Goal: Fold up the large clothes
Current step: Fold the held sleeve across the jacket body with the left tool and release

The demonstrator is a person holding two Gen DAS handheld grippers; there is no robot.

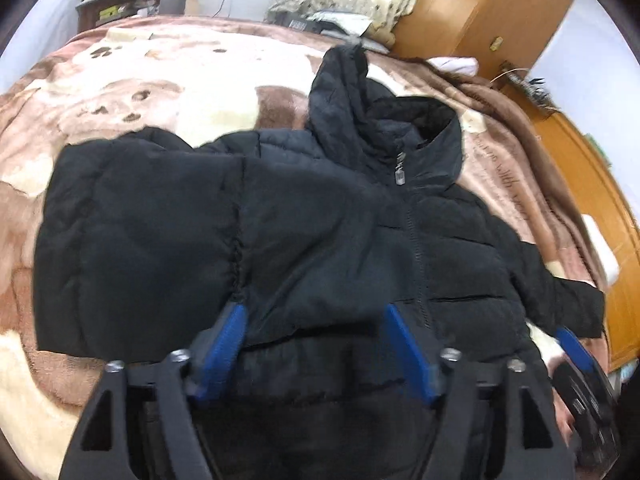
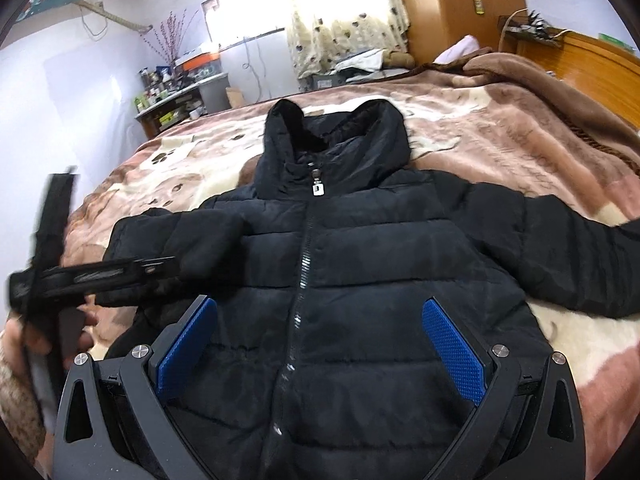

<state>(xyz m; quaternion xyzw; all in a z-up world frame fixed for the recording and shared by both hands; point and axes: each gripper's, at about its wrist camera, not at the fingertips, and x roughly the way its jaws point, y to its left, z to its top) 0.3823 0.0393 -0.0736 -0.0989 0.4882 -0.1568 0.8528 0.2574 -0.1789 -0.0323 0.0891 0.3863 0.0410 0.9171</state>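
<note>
A black hooded puffer jacket (image 1: 320, 240) (image 2: 360, 280) lies front up and zipped on the bed, hood toward the far side. Its left-hand sleeve (image 1: 140, 220) is bunched beside the chest, with the gathered cuff just in front of my left gripper (image 1: 314, 312), which is open and holds nothing. The same gripper shows blurred at the left of the right wrist view (image 2: 92, 276). The other sleeve (image 2: 580, 260) stretches out to the right. My right gripper (image 2: 320, 304) hovers open over the lower front, astride the zipper (image 2: 306, 264).
A brown and cream bear-print blanket (image 2: 480, 128) covers the bed. A wooden headboard (image 2: 592, 64) and wardrobe (image 2: 460, 0) stand at the right. A cluttered table (image 2: 172, 96) and a curtained window (image 2: 340, 12) lie beyond the far edge. A person's hand (image 2: 20, 340) is at lower left.
</note>
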